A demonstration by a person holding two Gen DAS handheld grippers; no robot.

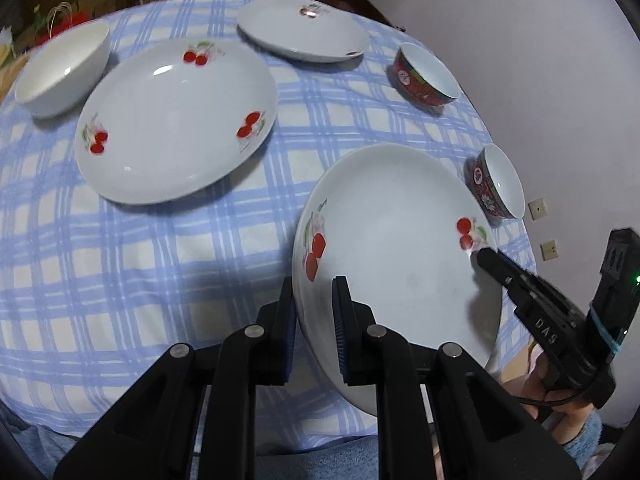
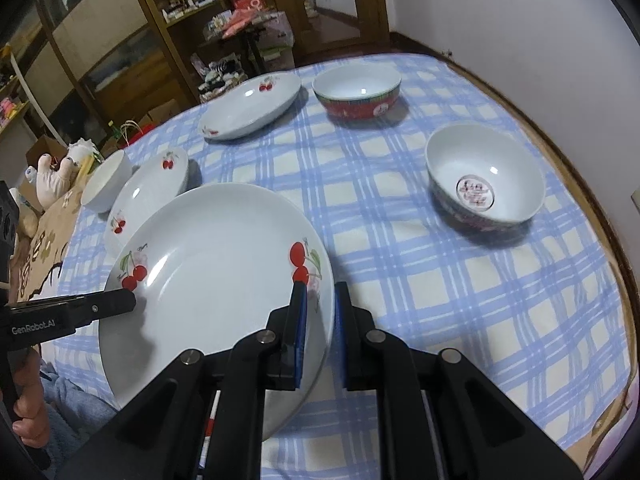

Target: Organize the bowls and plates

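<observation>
A white cherry-print plate (image 1: 400, 240) is held off the table, tilted, by both grippers. My left gripper (image 1: 314, 296) is shut on its left rim. My right gripper (image 2: 320, 300) is shut on its right rim; it also shows in the left wrist view (image 1: 486, 258). The same plate shows in the right wrist view (image 2: 216, 280), with the left gripper (image 2: 128, 300) at its far edge. A second cherry plate (image 1: 176, 120) lies at centre left and a third (image 1: 300, 28) at the back. A white bowl (image 1: 64, 68) stands far left. Two red-patterned bowls (image 1: 428, 76) (image 1: 500, 184) stand at the right.
The round table has a blue checked cloth (image 1: 140, 260). A wall (image 1: 540, 60) runs close along its right side. Wooden shelves and clutter (image 2: 140, 40) stand beyond the far edge, and stuffed toys (image 2: 52, 180) lie off the left side.
</observation>
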